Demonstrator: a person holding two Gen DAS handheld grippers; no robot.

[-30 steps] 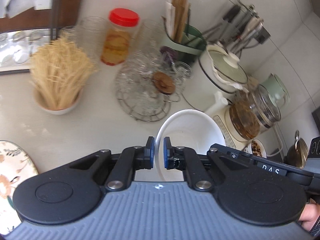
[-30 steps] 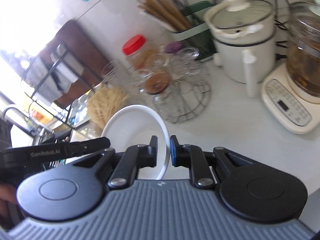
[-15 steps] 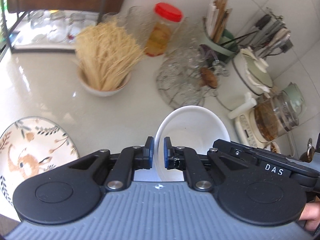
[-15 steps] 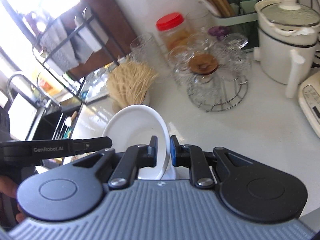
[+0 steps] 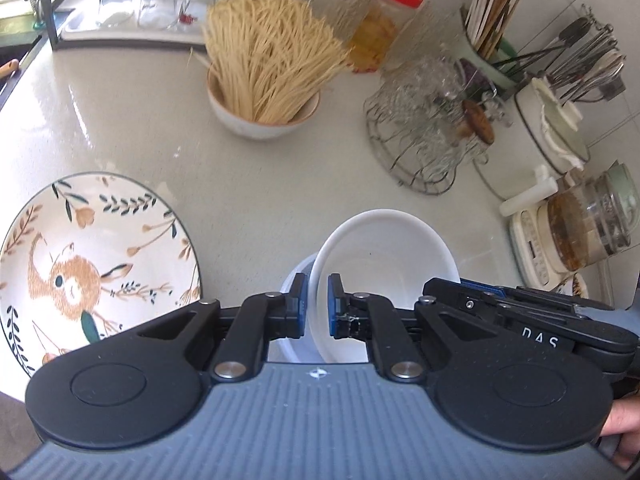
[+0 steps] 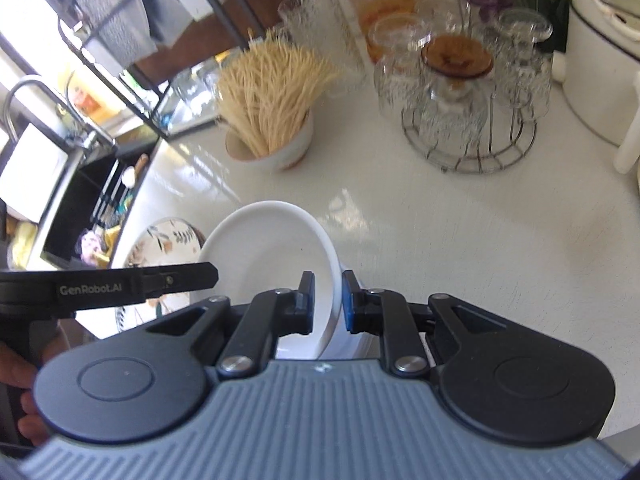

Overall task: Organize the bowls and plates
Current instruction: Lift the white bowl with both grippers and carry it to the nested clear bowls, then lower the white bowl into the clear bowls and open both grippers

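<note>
I hold a plain white bowl tilted between both grippers. My left gripper is shut on its left rim. My right gripper is shut on the opposite rim, and its black body shows at the right of the left wrist view. A second white bowl sits directly beneath the held one, mostly hidden by it and by the fingers. Whether the two bowls touch I cannot tell. A plate with a fox and leaf pattern lies flat on the counter to the left.
On the white counter behind stand a bowl of dry noodles, a wire rack of glasses, a red-lidded jar, a utensil holder, a white pot and a glass kettle. A sink lies at left.
Both grippers have come down with the white bowl and moved towards the near, left part of the counter. The patterned plate and a second bowl underneath have come into view.
</note>
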